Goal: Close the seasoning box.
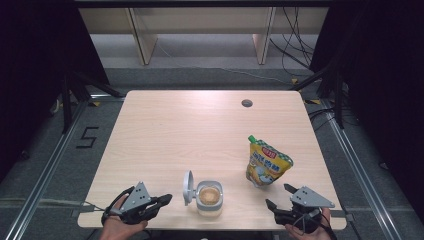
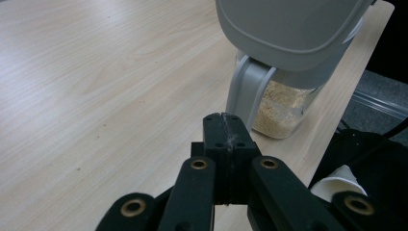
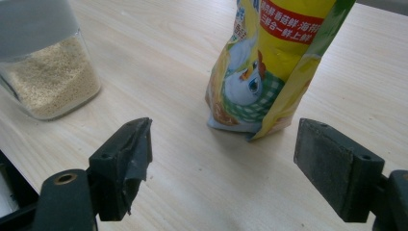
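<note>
Table point(image 1: 165, 130): light wood top, seen from the high view; a small round grommet hole point(image 1: 246, 103) sits near its far right corner.
Pouch point(image 1: 268, 162): yellow and green stand-up bag with a green spout cap, upright on the right half of the table, just ahead of the right gripper; in the right gripper view point(image 3: 269, 62) it stands between and beyond the 2 jaws, not touched.
Container point(image 1: 209, 197): clear square jar with pale granules inside, near the front edge at centre, between the 2 grippers; grey flip lid point(image 1: 188, 188) stands open, hinged up on its left side.
Right gripper point(image 1: 280, 196): held in a hand at the front right corner, jaws spread wide — nothing between the pads point(image 3: 332, 168).
Left gripper point(image 1: 167, 198): held in a hand at the front left, tip pointing at the container's lid side, near it but apart; in the left gripper view point(image 2: 224, 126) the 2 jaws are pressed together — nothing pinched.
</note>
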Demonstrator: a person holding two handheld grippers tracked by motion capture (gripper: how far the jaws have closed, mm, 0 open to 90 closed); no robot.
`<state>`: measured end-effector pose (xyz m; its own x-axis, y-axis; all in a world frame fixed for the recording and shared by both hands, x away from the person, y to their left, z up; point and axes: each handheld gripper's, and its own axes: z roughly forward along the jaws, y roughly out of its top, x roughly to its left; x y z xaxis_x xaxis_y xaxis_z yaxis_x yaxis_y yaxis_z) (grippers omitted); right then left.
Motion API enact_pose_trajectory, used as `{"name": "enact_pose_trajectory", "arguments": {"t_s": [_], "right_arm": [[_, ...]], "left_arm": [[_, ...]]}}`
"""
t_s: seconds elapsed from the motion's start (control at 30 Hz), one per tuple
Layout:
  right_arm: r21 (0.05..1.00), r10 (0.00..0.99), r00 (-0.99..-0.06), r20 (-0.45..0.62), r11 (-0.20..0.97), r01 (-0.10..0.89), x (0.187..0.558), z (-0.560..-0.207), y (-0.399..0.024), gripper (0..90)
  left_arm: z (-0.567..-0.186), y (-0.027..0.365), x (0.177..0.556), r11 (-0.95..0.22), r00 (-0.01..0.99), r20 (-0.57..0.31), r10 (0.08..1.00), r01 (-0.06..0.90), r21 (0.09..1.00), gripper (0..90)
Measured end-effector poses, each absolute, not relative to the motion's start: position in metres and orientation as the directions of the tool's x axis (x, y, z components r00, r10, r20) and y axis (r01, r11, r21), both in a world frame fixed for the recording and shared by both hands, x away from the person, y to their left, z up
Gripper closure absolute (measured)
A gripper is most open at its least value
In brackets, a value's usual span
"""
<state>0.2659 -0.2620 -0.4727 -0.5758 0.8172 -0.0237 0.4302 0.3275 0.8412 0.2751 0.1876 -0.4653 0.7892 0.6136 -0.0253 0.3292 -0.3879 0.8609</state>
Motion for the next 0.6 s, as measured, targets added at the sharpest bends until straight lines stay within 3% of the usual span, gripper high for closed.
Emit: {"name": "enact_pose_trajectory", "arguments": {"t_s": [0.6], "right_arm": [[0.835,0.818,-0.575,-0.020,0.329,0.440,0.266,-0.473,-0.263,22.7]], "left_arm": [[-0.428,0.161,0.282,-0.424,0.836,0.009,0.549,0.270,0.864,89.3]]}}
